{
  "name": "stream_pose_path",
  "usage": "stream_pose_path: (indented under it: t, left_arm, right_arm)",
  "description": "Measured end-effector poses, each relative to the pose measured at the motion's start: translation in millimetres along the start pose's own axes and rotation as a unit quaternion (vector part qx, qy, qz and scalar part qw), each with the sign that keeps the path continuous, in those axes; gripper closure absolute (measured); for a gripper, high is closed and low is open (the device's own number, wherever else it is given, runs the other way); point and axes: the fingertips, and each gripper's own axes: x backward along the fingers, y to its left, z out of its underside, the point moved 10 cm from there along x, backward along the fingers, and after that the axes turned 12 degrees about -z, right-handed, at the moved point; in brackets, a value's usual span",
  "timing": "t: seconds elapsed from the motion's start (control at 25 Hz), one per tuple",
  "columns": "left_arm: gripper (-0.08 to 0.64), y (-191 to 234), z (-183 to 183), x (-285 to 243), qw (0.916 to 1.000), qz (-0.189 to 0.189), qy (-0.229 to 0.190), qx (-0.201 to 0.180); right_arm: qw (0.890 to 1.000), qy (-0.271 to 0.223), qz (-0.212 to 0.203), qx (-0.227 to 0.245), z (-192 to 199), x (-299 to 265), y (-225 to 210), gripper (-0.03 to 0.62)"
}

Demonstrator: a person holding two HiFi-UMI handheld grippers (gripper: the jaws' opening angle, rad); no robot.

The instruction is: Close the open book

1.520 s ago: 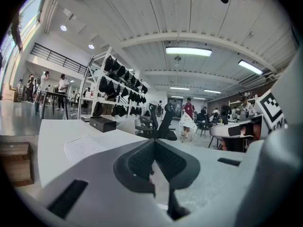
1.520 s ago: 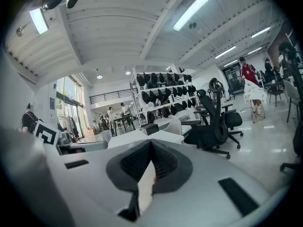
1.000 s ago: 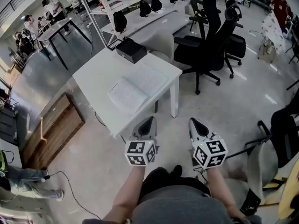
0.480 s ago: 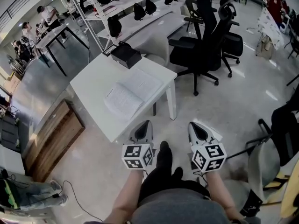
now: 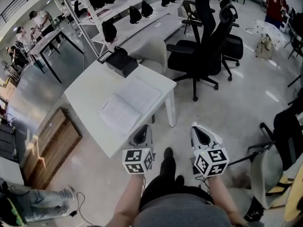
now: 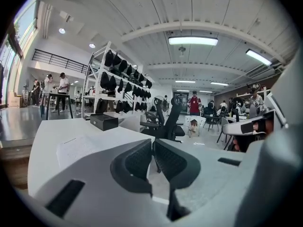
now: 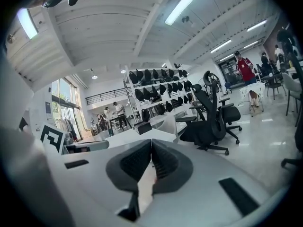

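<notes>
Bench: a white rectangular bench (image 5: 83,91) stands ahead of the person and to the left, with the task's thing on it.
Chair: a black swivel office chair (image 5: 203,51) stands beyond the bench's right corner.
Book: the open white-paged book (image 5: 127,104) lies flat near the bench's near edge, both pages up.
Box: a small black box (image 5: 121,63) sits at the far end, well apart from the book.
Left claw (image 5: 143,129): clenched on nothing, short of the bench edge.
Right claw (image 5: 196,129): clenched and empty, over the floor.
Progress: nothing done, I judge; reaching the book, lifting one half and folding it over all remain.
Views: only the head view shows the book's whole spread. The left claw's view shows one page edge-on past its closed jaws; the right claw's shows the bench, but I cannot make out the book.
</notes>
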Motion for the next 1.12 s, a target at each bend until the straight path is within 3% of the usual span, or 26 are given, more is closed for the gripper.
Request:
stream_pose_path:
  t: [0.6, 1.12]
  left_arm:
    - [0.476, 50, -21, -125, 0.9992, 0.0, 0.031, 0.026]
    - [0.447, 105, -47, -198, 0.9988, -0.014, 0.025, 0.039]
  right_arm:
    - [0.999, 0.032, 0.002, -0.003, -34, -128, -49, 0.588]
    - [0.999, 0.043, -0.008, -0.007, -63, -237, -61, 0.588]
